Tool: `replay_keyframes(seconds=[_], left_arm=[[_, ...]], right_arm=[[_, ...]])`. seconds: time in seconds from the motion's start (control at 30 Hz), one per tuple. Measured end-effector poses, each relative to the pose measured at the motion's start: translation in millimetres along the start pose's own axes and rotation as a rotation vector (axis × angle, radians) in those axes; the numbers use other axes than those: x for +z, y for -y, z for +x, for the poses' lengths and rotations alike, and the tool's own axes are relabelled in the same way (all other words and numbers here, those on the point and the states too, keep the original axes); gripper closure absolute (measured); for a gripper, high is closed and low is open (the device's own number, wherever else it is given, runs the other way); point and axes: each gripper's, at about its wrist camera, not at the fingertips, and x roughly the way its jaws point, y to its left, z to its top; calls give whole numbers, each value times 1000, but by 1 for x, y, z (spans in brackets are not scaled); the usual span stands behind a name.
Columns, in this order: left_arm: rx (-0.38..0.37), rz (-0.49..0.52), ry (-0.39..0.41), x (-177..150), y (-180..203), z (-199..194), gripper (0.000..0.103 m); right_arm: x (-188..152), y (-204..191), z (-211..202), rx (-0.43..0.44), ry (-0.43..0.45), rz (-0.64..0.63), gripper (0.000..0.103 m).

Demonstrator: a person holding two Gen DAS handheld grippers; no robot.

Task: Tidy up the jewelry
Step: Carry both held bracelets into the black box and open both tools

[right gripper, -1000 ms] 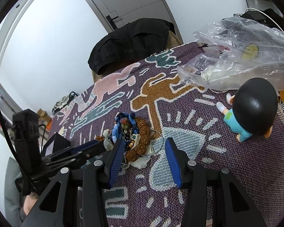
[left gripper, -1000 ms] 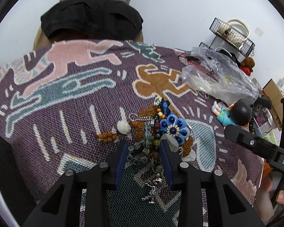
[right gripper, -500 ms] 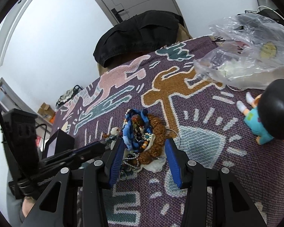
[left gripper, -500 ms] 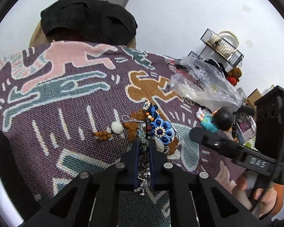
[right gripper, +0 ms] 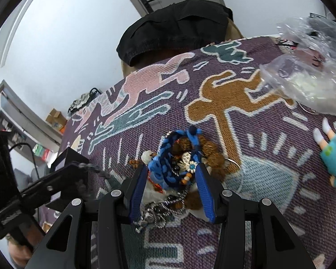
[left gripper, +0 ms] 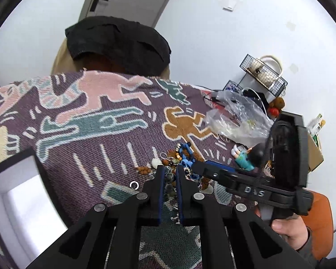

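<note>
Tangled heap of beaded bracelets, blue cord and silver chain (right gripper: 179,168): on the purple patterned woven cloth (left gripper: 96,134) covering the counter. Left tongs (left gripper: 168,174): nearly closed, pinching a grey bead strand (left gripper: 169,183). Right tongs (right gripper: 171,179): parted, straddling the heap. Nearby: crumpled clear plastic bag (left gripper: 235,121), teal-clothed doll (right gripper: 333,157), loose silver ring (left gripper: 134,185), open white-lined black box (left gripper: 18,192).

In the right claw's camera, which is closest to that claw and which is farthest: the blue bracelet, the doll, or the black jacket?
1. Blue bracelet: right between the right claw fingers, in the jewelry pile.
2. Doll: lying off to the right on the patterned cloth.
3. Black jacket: beyond the cloth's far edge, by the door.
</note>
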Motion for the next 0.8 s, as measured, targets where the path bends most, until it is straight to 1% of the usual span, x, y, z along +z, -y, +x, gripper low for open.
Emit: replay_keyframes(seconds=[0.1,0.27,0.3,0.33,0.37,0.47,0.8], left_arm=[[23,2,17,0,-2,-9,93],[37,-11,34,-1,-9,-18,93],[39,-13,36,-2,-11,-19,93],[41,-15,37,-2,-12,-20,93],[41,-17,40,-3,-13,-22,93],[43,-20,51,-3,-15,-28,93],[63,-30,123,5,-24,-61,93]], right_arm=[[3,-6,6,-7,-7,-28,57],[4,-20,17,-11,-33,-81,57],[4,-23,21,-21,-40,-97,64],[3,-24,22,-30,-42,-104,76],[4,-23,23,-25,-46,-99,83],[7,-17,13,30,-22,-63,88],[26,-22,-33,140,84,-29,88]])
